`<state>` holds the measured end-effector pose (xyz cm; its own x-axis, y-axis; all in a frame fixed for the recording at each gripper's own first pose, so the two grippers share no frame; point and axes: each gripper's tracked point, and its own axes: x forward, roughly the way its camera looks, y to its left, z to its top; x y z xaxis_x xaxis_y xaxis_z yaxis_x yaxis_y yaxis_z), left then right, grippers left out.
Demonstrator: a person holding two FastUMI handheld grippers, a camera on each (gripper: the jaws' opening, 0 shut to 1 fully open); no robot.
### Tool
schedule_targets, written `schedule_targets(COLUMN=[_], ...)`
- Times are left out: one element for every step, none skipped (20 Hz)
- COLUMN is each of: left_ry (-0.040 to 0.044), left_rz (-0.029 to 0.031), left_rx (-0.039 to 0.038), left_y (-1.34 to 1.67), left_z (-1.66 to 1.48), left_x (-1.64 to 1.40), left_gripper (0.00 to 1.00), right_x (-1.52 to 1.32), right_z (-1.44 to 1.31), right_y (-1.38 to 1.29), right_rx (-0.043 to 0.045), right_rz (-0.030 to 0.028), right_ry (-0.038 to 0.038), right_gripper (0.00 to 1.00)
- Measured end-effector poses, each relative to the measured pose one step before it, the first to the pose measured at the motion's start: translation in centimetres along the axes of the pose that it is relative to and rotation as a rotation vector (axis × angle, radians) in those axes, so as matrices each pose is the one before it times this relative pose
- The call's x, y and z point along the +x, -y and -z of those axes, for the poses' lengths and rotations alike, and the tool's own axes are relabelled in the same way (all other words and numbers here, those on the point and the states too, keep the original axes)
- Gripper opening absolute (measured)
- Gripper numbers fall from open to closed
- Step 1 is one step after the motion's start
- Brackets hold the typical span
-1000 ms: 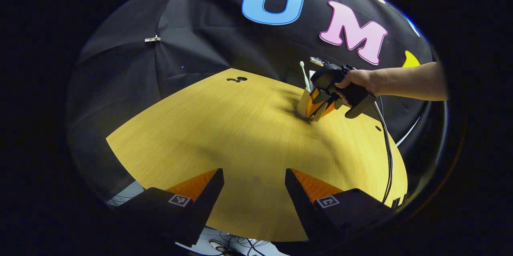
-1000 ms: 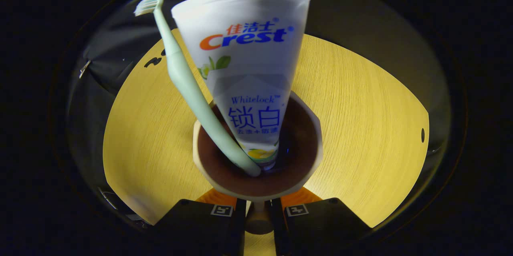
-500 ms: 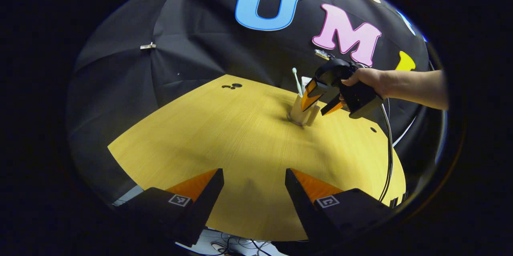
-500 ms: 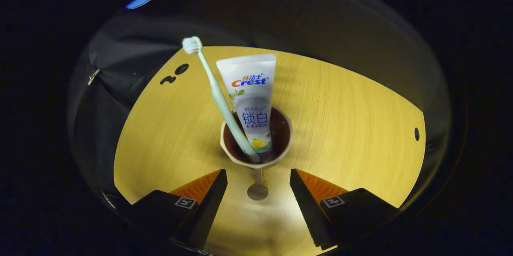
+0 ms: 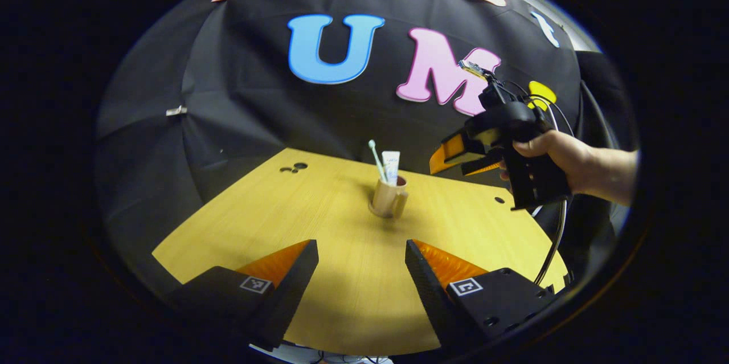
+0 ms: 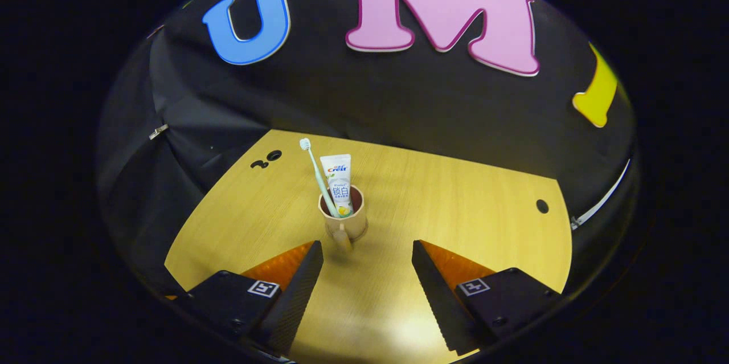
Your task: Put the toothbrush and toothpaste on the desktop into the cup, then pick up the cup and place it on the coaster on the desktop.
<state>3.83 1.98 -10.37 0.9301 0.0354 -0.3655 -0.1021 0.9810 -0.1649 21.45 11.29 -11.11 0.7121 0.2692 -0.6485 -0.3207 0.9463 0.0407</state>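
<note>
A yellow wood-grain bench [image 5: 319,221] is seen in both views, its grain running in fine parallel lines and its far edge set against a wall of black cloth [image 5: 250,107]. The cloth is creased and is pinned with small clips [image 5: 175,110] at the left. Small dark holes [image 5: 293,168] are cut in the bench near its far left corner, and a single round hole [image 6: 542,205] is seen toward the right side. A brighter patch of light lies on the near part of the surface in the right gripper view.

The cup [image 5: 388,197] stands upright on the bench, well apart from both grippers, with its handle turned toward the right gripper view's camera. The toothbrush [image 6: 316,176] and the toothpaste [image 6: 338,182] are held inside it, the brush leaning left with its head up, the tube standing cap-down beside it. The coaster cannot be made out under the cup.

The left gripper [image 5: 361,264] is held low over the near bench, its fingers spread apart around nothing. The right gripper [image 6: 367,267] is likewise spread, with nothing between its fingers; in the left gripper view it [image 5: 464,156] is seen raised above the bench to the right of the cup, gripped by a hand [image 5: 561,159], with a cable [image 5: 552,244] hanging below.
</note>
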Motion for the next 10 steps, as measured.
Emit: schedule_targets(left_ry=[0.01773, 0.01821, 0.01833, 0.01747, 0.02106, 0.02166, 0.01853, 0.01890, 0.01989, 0.01862], left_rz=[0.01827, 0.01629, 0.01443, 0.01474, 0.01339, 0.00840, 0.00447, 0.00146, -0.00600, -0.00901], left_rx=[0.01087, 0.00636, 0.00204, -0.00082, -0.00067, 0.00282, 0.00756, 0.01242, 0.01264, 0.00892], left_y=[0.819, 0.764, 0.682, 0.807, 0.798, 0.720, 0.622, 0.589, 0.407, 0.266], left_z=[-1.161, -1.072, -1.172, -0.947, -1.145, -1.045, -0.901, -0.860, -0.747, -0.619], left_x=[-0.200, -0.297, -0.269, -0.279, -0.358, -0.454, -0.428, -0.582, -0.569, -0.743], left_gripper=[0.98, 0.98, 0.98, 0.98, 0.97, 0.98, 0.98, 0.97, 0.98, 0.97], right_x=[-1.844, -1.883, -1.768, -1.763, -1.978, -2.121, -1.832, -1.526, -1.765, -1.638], right_z=[-0.173, -0.193, -0.288, -0.156, -0.212, -0.160, -0.138, -0.120, 0.112, -0.072], right_y=[0.274, 0.194, 0.424, 0.506, 0.602, 0.627, 0.377, 0.460, 0.660, 0.408], right_rx=[0.01324, 0.01350, 0.00841, 0.00798, 0.00920, 0.01339, 0.01145, 0.00353, 0.00249, 0.01085], right_rz=[0.00076, -0.00140, 0.00660, 0.00957, 0.01208, 0.01029, 0.00560, 0.00546, 0.01462, 0.00297], right_ry=[0.03311, 0.03313, 0.03357, 0.03601, 0.03553, 0.03524, 0.03100, 0.02989, 0.02802, 0.03095], right_gripper=[0.97, 0.97, 0.97, 0.97, 0.97, 0.97, 0.97, 0.97, 0.97, 0.97])
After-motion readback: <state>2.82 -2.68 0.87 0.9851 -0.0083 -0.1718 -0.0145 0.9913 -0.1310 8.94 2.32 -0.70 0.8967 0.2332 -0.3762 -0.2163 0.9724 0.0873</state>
